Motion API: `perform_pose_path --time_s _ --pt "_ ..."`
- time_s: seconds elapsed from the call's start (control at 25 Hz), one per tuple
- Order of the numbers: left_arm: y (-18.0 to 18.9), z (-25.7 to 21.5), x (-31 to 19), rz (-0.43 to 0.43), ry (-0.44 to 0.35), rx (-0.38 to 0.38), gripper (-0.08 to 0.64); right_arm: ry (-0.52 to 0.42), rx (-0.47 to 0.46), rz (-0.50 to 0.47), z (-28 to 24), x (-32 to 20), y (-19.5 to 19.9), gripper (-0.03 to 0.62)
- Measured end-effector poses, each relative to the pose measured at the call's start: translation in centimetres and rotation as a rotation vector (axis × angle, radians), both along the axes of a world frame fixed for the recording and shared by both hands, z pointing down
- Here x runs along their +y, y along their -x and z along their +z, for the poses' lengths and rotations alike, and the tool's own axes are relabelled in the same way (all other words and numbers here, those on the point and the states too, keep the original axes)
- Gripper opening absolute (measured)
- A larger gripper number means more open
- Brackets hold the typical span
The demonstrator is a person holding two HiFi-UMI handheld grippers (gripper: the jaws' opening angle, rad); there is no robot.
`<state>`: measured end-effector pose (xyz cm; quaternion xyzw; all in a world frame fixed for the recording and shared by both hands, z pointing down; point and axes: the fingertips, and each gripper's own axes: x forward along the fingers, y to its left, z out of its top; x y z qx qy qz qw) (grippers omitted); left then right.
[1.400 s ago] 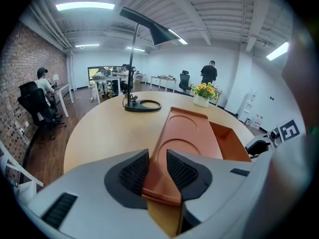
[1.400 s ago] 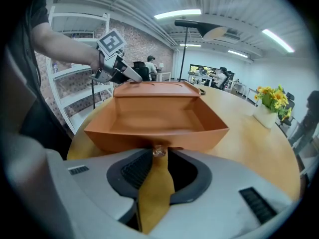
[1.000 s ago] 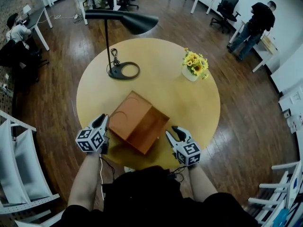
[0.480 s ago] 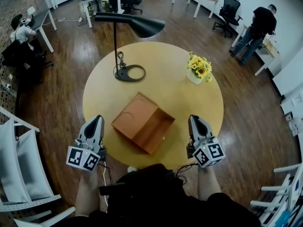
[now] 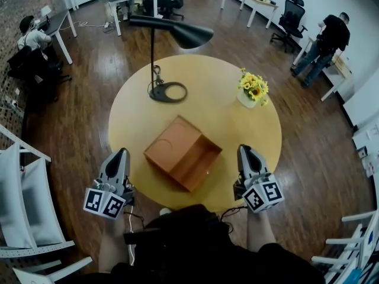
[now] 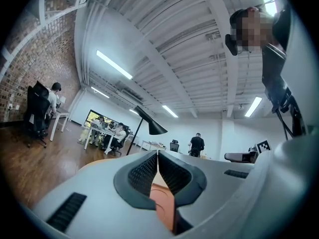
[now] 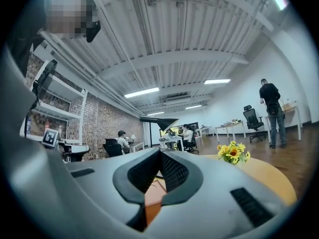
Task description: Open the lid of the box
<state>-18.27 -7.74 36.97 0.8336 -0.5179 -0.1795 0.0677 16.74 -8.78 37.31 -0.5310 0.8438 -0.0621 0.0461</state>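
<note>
An orange-brown box [image 5: 196, 160] lies open on the round yellow table [image 5: 237, 129], with its lid [image 5: 169, 145] lying flat to the left of the tray part. My left gripper [image 5: 121, 155] hovers at the table's near left edge, shut and empty, apart from the box. At the near right edge my right gripper [image 5: 244, 152] is also shut with nothing in it. Between the closed pads in the left gripper view [image 6: 157, 162] a strip of the orange box [image 6: 163, 206] shows. The right gripper view [image 7: 160, 159] shows the same box [image 7: 153, 195] below its jaws.
A black desk lamp [image 5: 169, 89] stands at the back of the table and a pot of yellow flowers [image 5: 251, 89] at the back right. White chairs [image 5: 23, 206] stand to my left. Desks, office chairs and people fill the room beyond.
Both grippers have drawn back from the box's sides to the table's near edge and turned to point forward. Both sets of jaws have closed. The box stays open.
</note>
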Motion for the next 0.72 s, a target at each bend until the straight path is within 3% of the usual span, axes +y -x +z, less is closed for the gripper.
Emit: perform_pose_path --time_s 0.24,0.48,0.72 --pt "-0.42 0.11 0.61 0.008 0.001 -0.017 0.002 0.005 0.002 -0.009 0.44 0.42 0.19 0.002" --pt "-1.01 0.34 0.41 0.028 0.008 -0.084 0.002 0.005 0.016 -0.025 0.73 0.63 0.87 0.001" --pt "-0.97 0.39 0.44 0.026 0.01 -0.073 0.002 0.004 0.021 -0.028 0.85 0.68 0.89 0.002"
